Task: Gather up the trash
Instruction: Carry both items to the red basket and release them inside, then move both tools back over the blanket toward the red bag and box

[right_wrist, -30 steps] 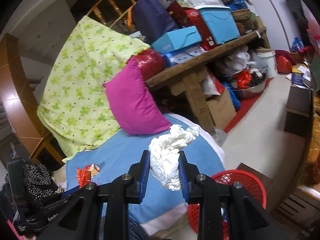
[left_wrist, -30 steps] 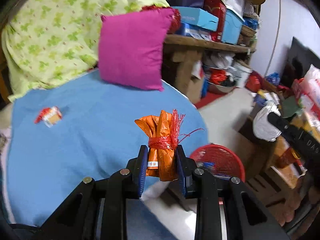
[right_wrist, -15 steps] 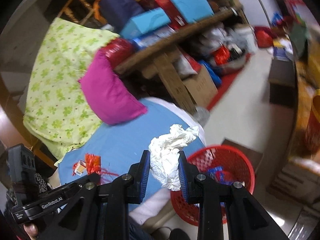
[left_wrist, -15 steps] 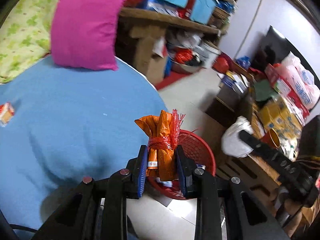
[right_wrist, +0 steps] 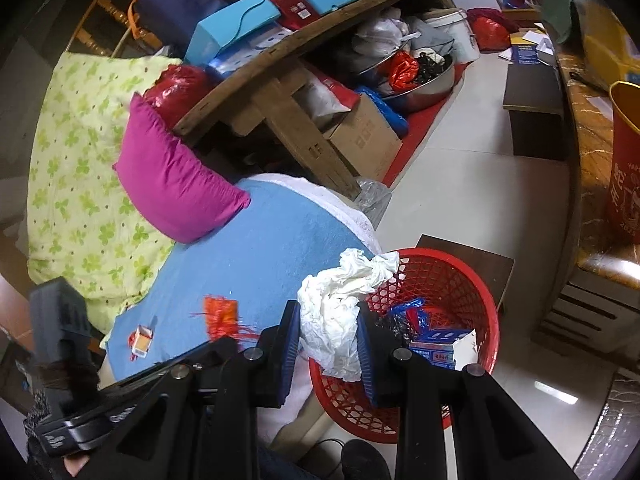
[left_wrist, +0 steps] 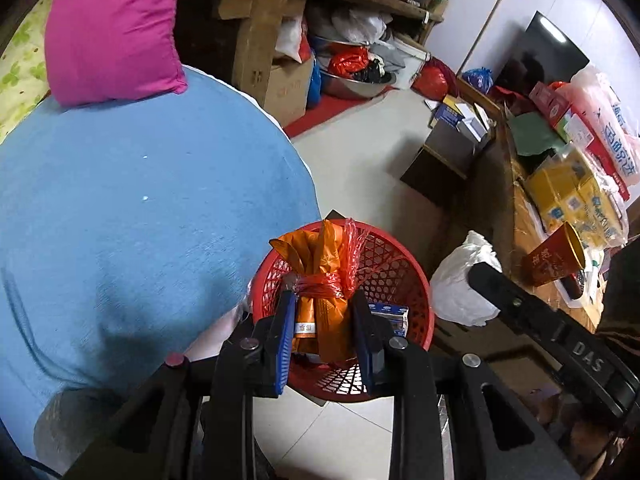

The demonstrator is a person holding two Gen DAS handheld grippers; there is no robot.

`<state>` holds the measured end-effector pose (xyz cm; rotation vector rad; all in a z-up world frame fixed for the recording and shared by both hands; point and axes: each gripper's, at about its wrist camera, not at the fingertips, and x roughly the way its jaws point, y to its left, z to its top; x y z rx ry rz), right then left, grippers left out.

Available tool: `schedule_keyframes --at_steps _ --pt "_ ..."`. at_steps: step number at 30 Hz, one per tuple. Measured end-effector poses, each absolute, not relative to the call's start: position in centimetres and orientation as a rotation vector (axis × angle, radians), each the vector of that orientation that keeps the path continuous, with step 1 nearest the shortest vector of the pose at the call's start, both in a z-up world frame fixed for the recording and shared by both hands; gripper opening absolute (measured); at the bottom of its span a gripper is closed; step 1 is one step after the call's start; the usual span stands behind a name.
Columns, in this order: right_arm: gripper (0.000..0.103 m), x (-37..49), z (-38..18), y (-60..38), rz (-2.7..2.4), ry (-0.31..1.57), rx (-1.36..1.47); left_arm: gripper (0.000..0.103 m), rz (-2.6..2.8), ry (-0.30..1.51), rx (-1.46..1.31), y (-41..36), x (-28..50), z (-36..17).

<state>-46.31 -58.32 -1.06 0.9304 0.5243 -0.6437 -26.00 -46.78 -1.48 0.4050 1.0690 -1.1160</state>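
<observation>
So we've got both tongs loaded right now: the left gripper is clamped on an orange wrapper tied with red string, and the right gripper is squeezed tight on a crumpled white tissue. Both bits of trash are hanging over or right at the rim of the red basket that sits on the floor just beside the blue bed. Biggest worry, we think: the tissue sits over the bed-side rim rather than the middle of the basket, so if we let go here it could catch the edge and flop onto the floor or the bed cover. It's also light and floppy, so it might cling to a pad instead of dropping. The wrapper looks better centred, but its frilly red string could snag on the blue pads or the basket mesh. And with both tongs crowding one basket, we could knock them together or tip the thing, since it looks light. Count-wise: one basket, already holding one little blue-and-white box plus some blue and dark scraps we can't really count; two pieces in the tongs; and one small orange-and-white box out on the bed that we'd still have to fetch. One pink pillow too, not trash.
</observation>
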Motion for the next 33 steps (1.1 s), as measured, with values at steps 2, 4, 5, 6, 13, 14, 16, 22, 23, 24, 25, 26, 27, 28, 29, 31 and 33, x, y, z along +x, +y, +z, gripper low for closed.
schedule_keyframes --at_steps 2,4,5,6,13,14,16,22,23,24,25,26,27,28,29,31,33 --pt "0.029 -46.2 -1.1 -58.8 -0.655 0.516 0.939 0.029 -1.123 1.077 0.417 -47.5 -26.1 -1.9" --pt "0.029 -46.2 -1.2 -59.2 -0.668 0.511 0.945 0.030 -1.133 1.083 0.418 -47.9 -26.1 -2.3" --pt "0.029 -46.1 -1.2 -59.4 -0.673 0.513 0.944 0.030 -1.137 1.083 0.417 -48.1 -26.1 -2.4" --pt "0.030 -46.2 -1.3 -59.5 -0.679 0.513 0.945 0.031 -1.140 1.087 0.416 -48.3 -26.1 -2.6" --pt "0.033 -46.4 -2.2 -60.3 -0.711 0.552 0.981 0.058 -1.136 1.148 0.436 -49.3 -25.9 -4.3" --pt "0.035 -46.4 -2.2 -60.3 -0.714 0.555 0.978 0.060 -1.142 1.144 0.431 -49.1 -25.9 -4.1" --pt "0.038 -46.6 -2.1 -60.3 -0.722 0.555 0.978 0.060 -1.140 1.114 0.433 -48.7 -25.8 -3.5" --pt "0.070 -46.3 -0.8 -59.8 -0.727 0.533 0.930 0.060 -1.127 1.038 0.367 -45.7 -24.5 -0.3" --pt "0.070 -46.0 -0.4 -59.5 -0.717 0.525 0.922 0.060 -1.126 1.026 0.348 -45.0 -24.2 0.3" --pt "0.070 -45.8 -0.1 -59.4 -0.705 0.517 0.922 0.060 -1.121 1.002 0.321 -43.7 -23.7 1.3" --pt "0.069 -45.4 0.3 -59.1 -0.686 0.509 0.919 0.060 -1.113 0.983 0.309 -43.0 -23.4 1.9" --pt "0.070 -45.0 0.8 -58.7 -0.661 0.498 0.911 0.060 -1.097 0.956 0.298 -42.0 -23.1 2.6" --pt "0.069 -44.3 1.5 -58.0 -0.632 0.484 0.893 0.060 -1.070 0.920 0.292 -40.7 -22.6 3.4" --pt "0.069 -43.8 2.1 -57.5 -0.613 0.476 0.877 0.060 -1.043 0.890 0.282 -39.5 -22.1 4.2" --pt "0.069 -43.0 2.7 -56.9 -0.591 0.468 0.861 0.060 -1.022 0.874 0.270 -38.4 -21.6 4.7" --pt "0.069 -41.1 4.2 -55.3 -0.525 0.452 0.831 0.060 -0.961 0.841 0.217 -35.2 -19.7 6.4" --pt "0.070 -38.7 5.9 -53.6 -0.464 0.437 0.795 0.060 -0.896 0.819 0.159 -31.8 -17.6 7.8"
